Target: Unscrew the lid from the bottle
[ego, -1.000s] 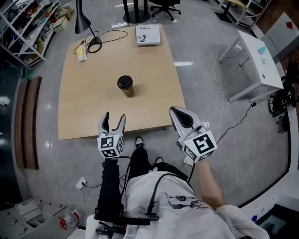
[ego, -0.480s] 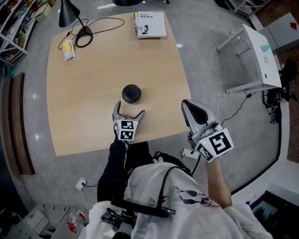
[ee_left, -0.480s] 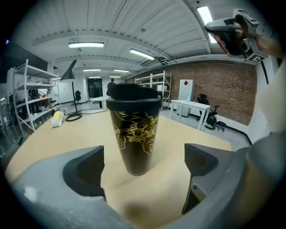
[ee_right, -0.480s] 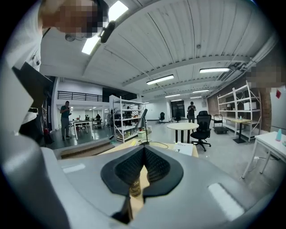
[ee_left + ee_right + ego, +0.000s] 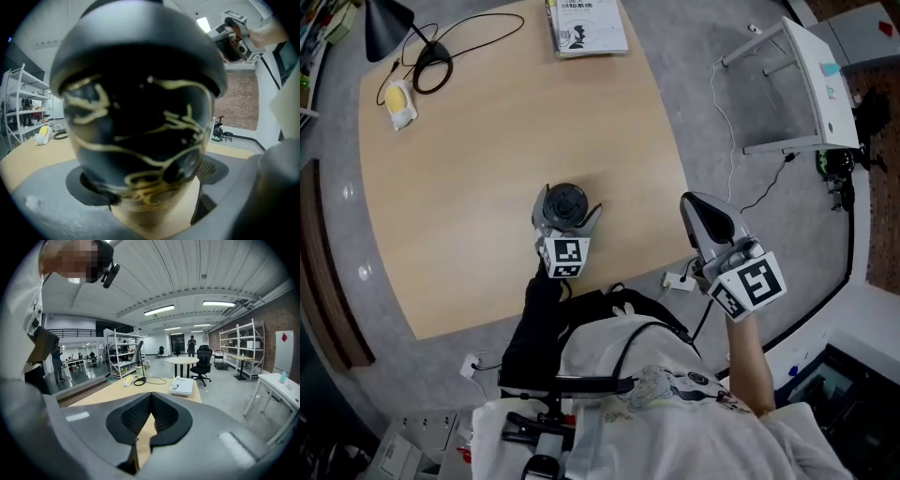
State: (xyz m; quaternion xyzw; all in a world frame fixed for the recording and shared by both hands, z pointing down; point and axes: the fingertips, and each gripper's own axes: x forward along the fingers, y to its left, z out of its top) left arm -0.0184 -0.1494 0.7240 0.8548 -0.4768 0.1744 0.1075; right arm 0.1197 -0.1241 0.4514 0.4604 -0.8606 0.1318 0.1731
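Note:
A dark bottle with a black lid [image 5: 566, 201] stands upright on the tan table [image 5: 469, 169] near its front edge. My left gripper [image 5: 567, 217] is open wide, one finger on each side of the bottle. In the left gripper view the bottle [image 5: 140, 122], dark with pale squiggly lines, fills the picture, and a grey finger [image 5: 37, 197] shows low at the left. Whether the pads touch it I cannot tell. My right gripper [image 5: 695, 202] is shut and empty, held off the table's right edge over the floor. Its closed pads [image 5: 161, 416] meet in the right gripper view.
A book [image 5: 588, 23] lies at the table's far edge. A black lamp [image 5: 386, 23] with a looped cable [image 5: 473, 33] and a yellow object [image 5: 398, 98] sit at the far left corner. A white stand [image 5: 811, 84] is on the floor to the right.
My left gripper has moved forward over the table and opened wide, and the bottle now stands between its fingers. The right gripper stays shut at the right.

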